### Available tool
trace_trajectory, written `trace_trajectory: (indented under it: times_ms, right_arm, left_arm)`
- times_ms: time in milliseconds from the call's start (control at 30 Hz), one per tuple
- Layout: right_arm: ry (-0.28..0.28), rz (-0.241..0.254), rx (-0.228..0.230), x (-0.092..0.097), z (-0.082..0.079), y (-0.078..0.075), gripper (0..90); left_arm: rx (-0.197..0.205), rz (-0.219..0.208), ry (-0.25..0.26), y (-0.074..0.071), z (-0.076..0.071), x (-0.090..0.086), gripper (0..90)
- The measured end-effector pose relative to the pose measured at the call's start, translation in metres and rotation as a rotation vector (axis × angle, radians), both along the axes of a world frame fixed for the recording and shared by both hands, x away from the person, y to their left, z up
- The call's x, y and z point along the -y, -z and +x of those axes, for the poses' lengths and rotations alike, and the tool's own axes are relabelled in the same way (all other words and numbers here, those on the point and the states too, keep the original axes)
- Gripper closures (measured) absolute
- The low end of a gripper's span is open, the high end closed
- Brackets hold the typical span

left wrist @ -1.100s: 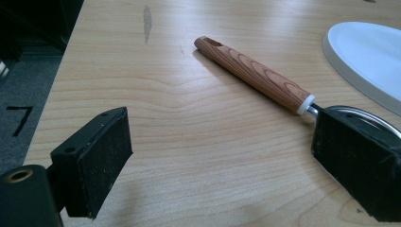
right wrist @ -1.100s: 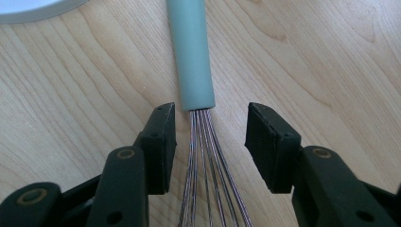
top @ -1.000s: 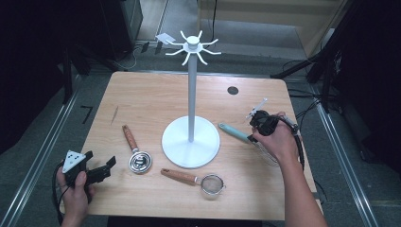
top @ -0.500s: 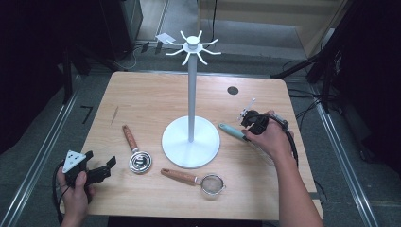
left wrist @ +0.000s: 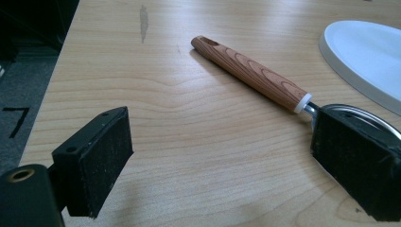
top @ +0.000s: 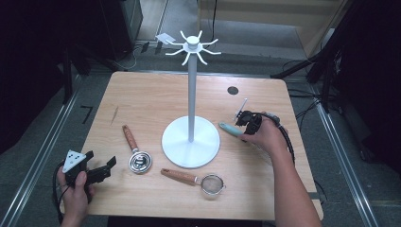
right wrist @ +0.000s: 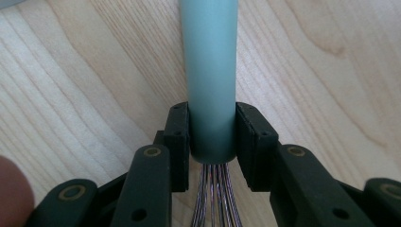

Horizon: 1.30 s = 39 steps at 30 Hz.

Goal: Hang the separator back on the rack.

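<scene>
Your tabletop point(top: 142, 99) is pale wood w/ clear grain, matt, smooth, one dark smear near the left edge. The whisk point(right wrist: 211, 71) has a teal handle, looks like matt plastic or silicone, smooth; its wires look like thin shiny metal w/ a faint rainbow tint. Right hand-held gripper point(right wrist: 212, 142): matt black plastic, brass-coloured rivets. Left hand-held gripper point(left wrist: 222, 161): black pads, rough, foam-like, dusty. The wooden-handled scoop point(left wrist: 255, 75) has a reddish-brown handle w/ bold grain, satin finish, white collar, glossy metal beyond. The strainer point(top: 196, 179) has a similar wood handle and fine metal mesh. The stand point(top: 191, 137) is white, smooth, semi-matt.
</scene>
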State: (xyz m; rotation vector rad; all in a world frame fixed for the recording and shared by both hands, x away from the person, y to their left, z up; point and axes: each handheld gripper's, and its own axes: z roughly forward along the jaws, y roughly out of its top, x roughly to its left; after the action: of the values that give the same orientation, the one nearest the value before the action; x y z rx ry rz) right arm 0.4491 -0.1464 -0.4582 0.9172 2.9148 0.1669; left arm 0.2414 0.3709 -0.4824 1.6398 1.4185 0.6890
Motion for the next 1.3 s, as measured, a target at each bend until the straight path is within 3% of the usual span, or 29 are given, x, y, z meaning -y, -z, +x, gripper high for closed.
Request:
trace_trajectory:
  times_ms: [133,167,233,400,700,933,1100,1200,1300]
  right_arm:
    - [0.010,0.012,-0.026,0.002,0.001,0.000,69.0]
    - [0.017,-0.009,-0.045,0.002,0.002,0.003,67.9]
    - [0.023,0.001,-0.054,0.002,0.003,0.004,68.0]
    - [0.049,-0.029,-0.074,-0.002,0.005,0.004,68.1]
    - [0.004,-0.050,-0.098,-0.004,0.008,0.003,70.2]
    - [0.006,-0.072,-0.101,-0.008,0.009,0.003,70.7]
    - [0.012,-0.052,-0.073,-0.005,0.005,0.003,70.7]
    - [0.081,0.004,-0.051,0.003,0.002,0.003,70.9]
    - [0.099,0.034,-0.033,0.008,-0.001,0.004,70.9]
  left_arm:
    - [0.000,0.000,0.002,0.000,0.000,0.000,6.6]
    - [-0.001,0.001,0.004,0.000,0.001,0.001,6.6]
    - [-0.002,0.001,0.005,0.000,0.001,0.001,6.6]
    - [-0.001,0.003,0.006,0.000,0.002,0.001,6.6]
    - [-0.005,0.005,0.006,0.000,0.003,0.002,6.6]
    - [-0.008,0.001,0.001,0.000,0.004,0.001,6.6]
    - [-0.005,0.003,0.003,0.000,0.003,0.002,6.6]
    - [-0.005,0.004,0.002,0.000,0.003,0.001,6.6]
    - [-0.003,0.003,0.002,0.000,0.003,0.002,6.6]
